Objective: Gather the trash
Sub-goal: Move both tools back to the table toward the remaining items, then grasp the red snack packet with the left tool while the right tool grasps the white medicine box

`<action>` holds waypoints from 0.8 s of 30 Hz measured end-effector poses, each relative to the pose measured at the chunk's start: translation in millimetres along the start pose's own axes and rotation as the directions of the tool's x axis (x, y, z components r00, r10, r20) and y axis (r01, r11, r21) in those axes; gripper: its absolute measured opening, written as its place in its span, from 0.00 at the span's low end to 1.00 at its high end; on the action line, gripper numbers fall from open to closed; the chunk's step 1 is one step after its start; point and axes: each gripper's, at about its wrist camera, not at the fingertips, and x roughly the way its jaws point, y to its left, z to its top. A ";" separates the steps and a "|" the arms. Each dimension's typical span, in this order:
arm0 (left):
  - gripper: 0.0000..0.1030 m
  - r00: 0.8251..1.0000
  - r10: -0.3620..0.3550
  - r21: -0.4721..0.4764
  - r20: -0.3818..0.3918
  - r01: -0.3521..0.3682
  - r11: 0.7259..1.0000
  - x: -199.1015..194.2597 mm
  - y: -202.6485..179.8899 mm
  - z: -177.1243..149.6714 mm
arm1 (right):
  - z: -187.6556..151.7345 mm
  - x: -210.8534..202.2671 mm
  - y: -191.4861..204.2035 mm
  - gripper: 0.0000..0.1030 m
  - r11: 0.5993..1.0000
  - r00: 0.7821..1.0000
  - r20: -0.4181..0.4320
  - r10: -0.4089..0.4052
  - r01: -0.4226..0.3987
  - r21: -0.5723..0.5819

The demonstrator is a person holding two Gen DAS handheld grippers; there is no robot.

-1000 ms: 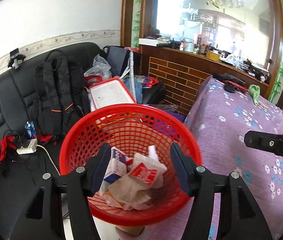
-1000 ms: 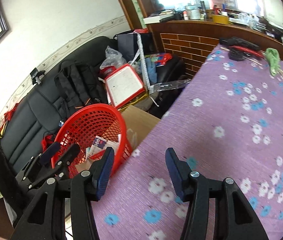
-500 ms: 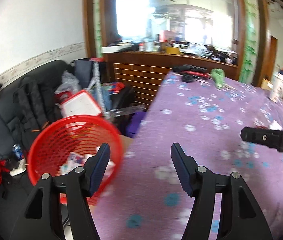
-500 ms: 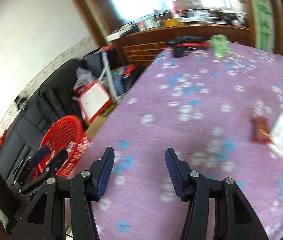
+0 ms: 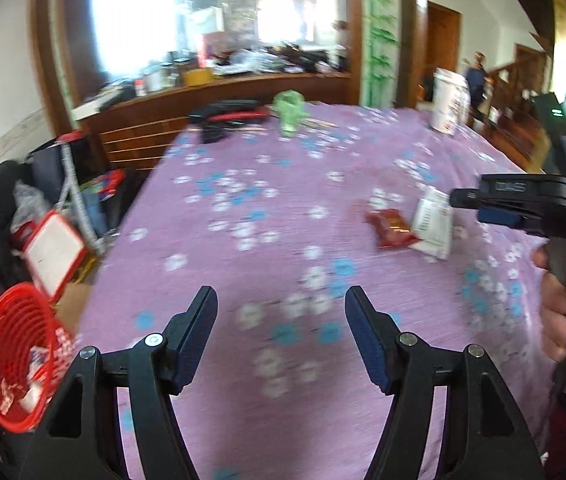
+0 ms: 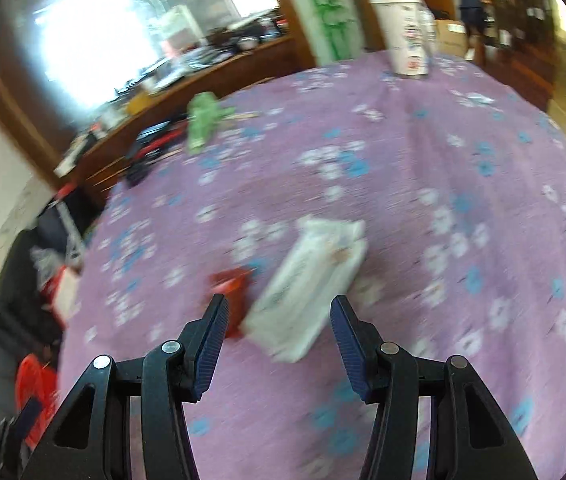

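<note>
1. The jaws of the right gripper are held wide apart, and nothing is gripped between them.
2. Just ahead of these jaws a white flat packet is seen lying on the desk, its near end between the two blue pads.
3. A red wrapper lies beside the white packet on its left, touching it or almost touching; the blur does not allow more to be told.
4. The jaws of the left gripper are also spread wide, and only the purple flowered cloth of the desk is seen between them.
5. In the left wrist view the red wrapper and the white packet are seen further away on the desk, to the right, and the right gripper is held just beside the packet.
6. The hand that holds the right gripper is seen at the right edge of that view.
7. A red mesh basket is placed below the left edge of the desk, and pieces of trash are seen inside it.
8. At the far end of the desk a green object, some black and red tools and a white container are seen.
9. Behind the desk a wooden counter loaded with many things is seen.
</note>
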 end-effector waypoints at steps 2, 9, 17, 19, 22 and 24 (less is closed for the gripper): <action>0.66 1.000 -0.009 0.025 -0.018 0.009 1.000 11.9 -18.3 8.6 | 2.4 5.9 -17.8 0.55 0.999 0.999 0.040 -0.001 -0.001 0.045; 0.72 0.993 -0.044 0.050 -0.107 0.050 0.997 68.0 -61.3 41.7 | 3.4 13.1 -60.7 0.55 0.987 0.998 0.059 0.029 -0.038 0.158; 0.72 0.967 -0.112 0.014 -0.229 0.118 0.993 135.6 -95.7 60.1 | 1.0 8.6 -72.7 0.55 0.973 0.996 0.053 0.074 -0.084 0.214; 0.72 0.965 -0.109 0.002 -0.239 0.112 0.994 147.1 -96.9 60.2 | 0.6 9.0 -71.5 0.55 0.974 0.996 0.049 0.078 -0.086 0.211; 0.70 0.962 -0.113 -0.026 -0.248 0.110 0.994 160.2 -90.7 58.7 | 1.7 11.8 -69.3 0.55 0.975 0.996 0.045 0.079 -0.087 0.205; 0.63 0.960 -0.140 -0.052 -0.240 0.131 0.990 164.2 -86.1 59.8 | 0.7 13.1 -66.5 0.55 0.977 0.996 0.039 0.078 -0.084 0.196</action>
